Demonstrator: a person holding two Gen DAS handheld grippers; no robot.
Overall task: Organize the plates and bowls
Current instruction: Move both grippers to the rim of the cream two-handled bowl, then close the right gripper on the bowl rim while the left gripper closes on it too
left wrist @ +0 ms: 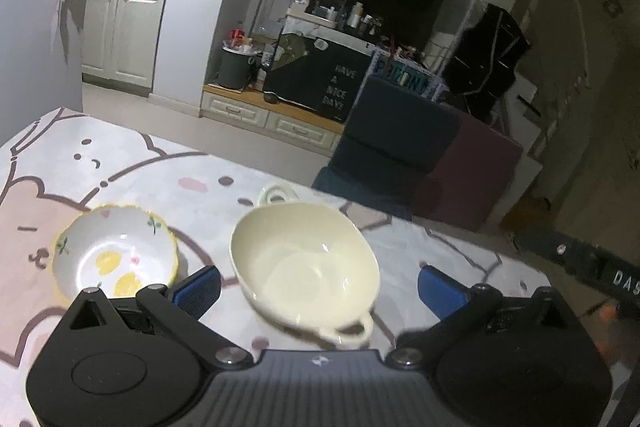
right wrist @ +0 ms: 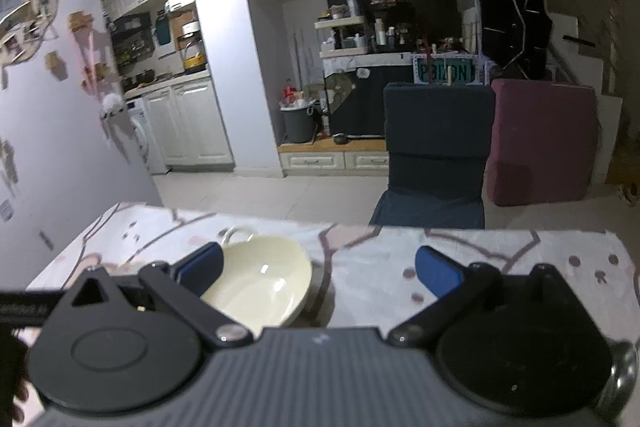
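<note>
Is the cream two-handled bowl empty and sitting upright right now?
Empty and upright. The cream two-handled bowl shows a bare glossy interior, mouth facing up, resting on the tablecloth; neither claw touches it.

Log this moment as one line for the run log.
left hand-held gripper: open, over cream bowl | right hand-held gripper: open, empty | lemon bowl: on table, apart from cream bowl

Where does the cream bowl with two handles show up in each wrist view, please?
Left wrist: the cream bowl sits lower centre, between the open fingers of the left gripper, right of the floral bowl.
Right wrist: the cream bowl sits lower left, partly behind the left finger of the right gripper.
Shared landmark: the blue chair beyond the table.
</note>
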